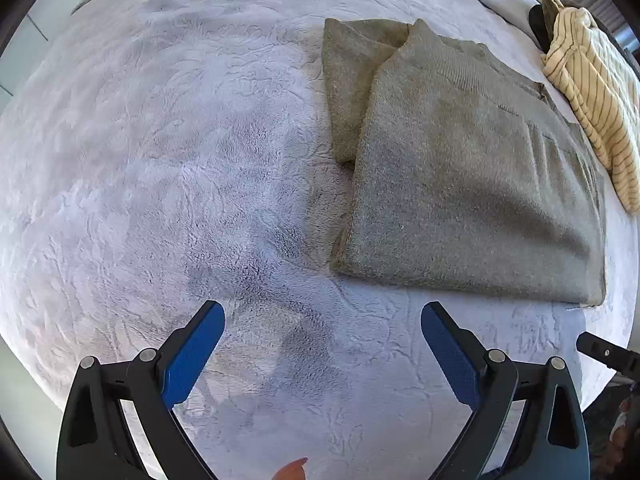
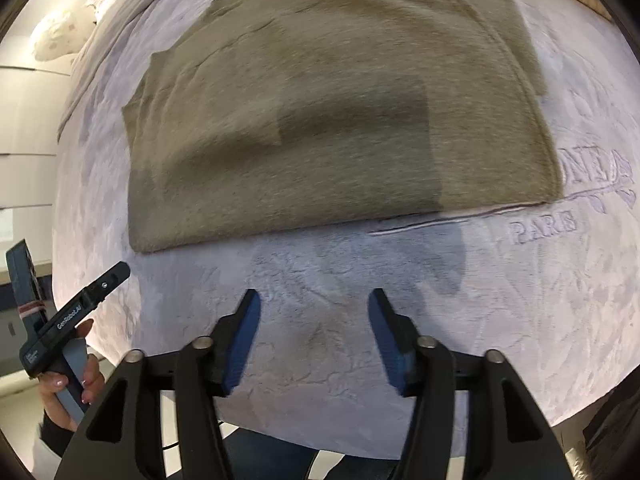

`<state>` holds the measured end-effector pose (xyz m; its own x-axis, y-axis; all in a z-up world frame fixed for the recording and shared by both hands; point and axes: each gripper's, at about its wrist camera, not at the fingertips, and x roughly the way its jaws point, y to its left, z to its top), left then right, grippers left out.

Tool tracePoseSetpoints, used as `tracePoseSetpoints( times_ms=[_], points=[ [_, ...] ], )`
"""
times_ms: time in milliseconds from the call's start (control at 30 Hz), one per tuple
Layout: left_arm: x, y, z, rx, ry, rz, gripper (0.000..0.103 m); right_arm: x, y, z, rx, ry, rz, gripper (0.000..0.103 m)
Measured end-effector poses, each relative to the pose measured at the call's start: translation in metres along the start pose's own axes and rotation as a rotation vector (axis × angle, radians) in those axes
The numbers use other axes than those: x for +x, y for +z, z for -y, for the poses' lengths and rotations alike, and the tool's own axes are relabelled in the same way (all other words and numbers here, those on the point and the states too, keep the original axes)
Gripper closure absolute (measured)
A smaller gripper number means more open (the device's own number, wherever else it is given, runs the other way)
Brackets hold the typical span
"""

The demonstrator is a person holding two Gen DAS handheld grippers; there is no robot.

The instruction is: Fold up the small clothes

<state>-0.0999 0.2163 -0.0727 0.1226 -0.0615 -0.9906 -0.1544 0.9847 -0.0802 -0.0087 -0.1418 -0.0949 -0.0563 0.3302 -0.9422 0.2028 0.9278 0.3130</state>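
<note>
So, olive knit garment [image 1: 460, 168] laid folded flat on the fluffy pale blanket [image 1: 160, 160], left gripper [image 1: 322, 320] spread wide just off its near edge, nothing gripped, right gripper [image 2: 314, 304] parted beside that edge, empty, striped cream top [image 1: 592, 112] heaped past its far side

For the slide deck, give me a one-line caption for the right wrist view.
Right gripper open and empty above a pale fleece blanket, facing the folded olive-grey knit garment.

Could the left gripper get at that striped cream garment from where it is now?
Probably not directly: the left gripper, fingers open and empty, hangs over bare blanket, and the folded grey-green sweater lies between it and the striped garment at the far edge.
</note>
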Motion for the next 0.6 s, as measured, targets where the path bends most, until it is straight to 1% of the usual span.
tracePoseSetpoints(
  times_ms=[100,200,233,300,333,433,533,600],
  points=[
    [0.003,0.003,0.004,0.026,0.032,-0.009,0.004,0.003,-0.001,-0.007,-0.005,0.016,0.001,0.036],
    [0.011,0.007,0.012,0.031,0.036,-0.03,0.004,0.008,-0.002,-0.015,-0.008,0.03,0.001,0.036],
    [0.013,0.008,0.011,0.023,0.029,-0.043,0.004,0.008,-0.003,-0.018,-0.01,0.035,0.003,0.034],
    [0.018,0.01,0.01,0.017,0.013,-0.059,0.004,0.01,-0.004,-0.023,-0.012,0.053,0.02,0.021],
    [0.02,0.011,0.009,0.015,0.013,-0.062,0.004,0.01,-0.004,-0.026,-0.008,0.071,0.034,0.02],
    [0.024,0.013,0.005,0.012,0.03,-0.066,0.004,0.014,-0.004,-0.027,0.029,0.124,0.032,0.02],
    [0.028,0.014,0.0,0.014,0.016,-0.077,0.004,0.024,-0.003,-0.027,0.072,0.136,-0.007,0.02],
    [0.031,0.015,-0.004,0.009,-0.001,-0.081,0.004,0.029,-0.004,-0.026,0.094,0.127,-0.012,0.02]
  ],
)
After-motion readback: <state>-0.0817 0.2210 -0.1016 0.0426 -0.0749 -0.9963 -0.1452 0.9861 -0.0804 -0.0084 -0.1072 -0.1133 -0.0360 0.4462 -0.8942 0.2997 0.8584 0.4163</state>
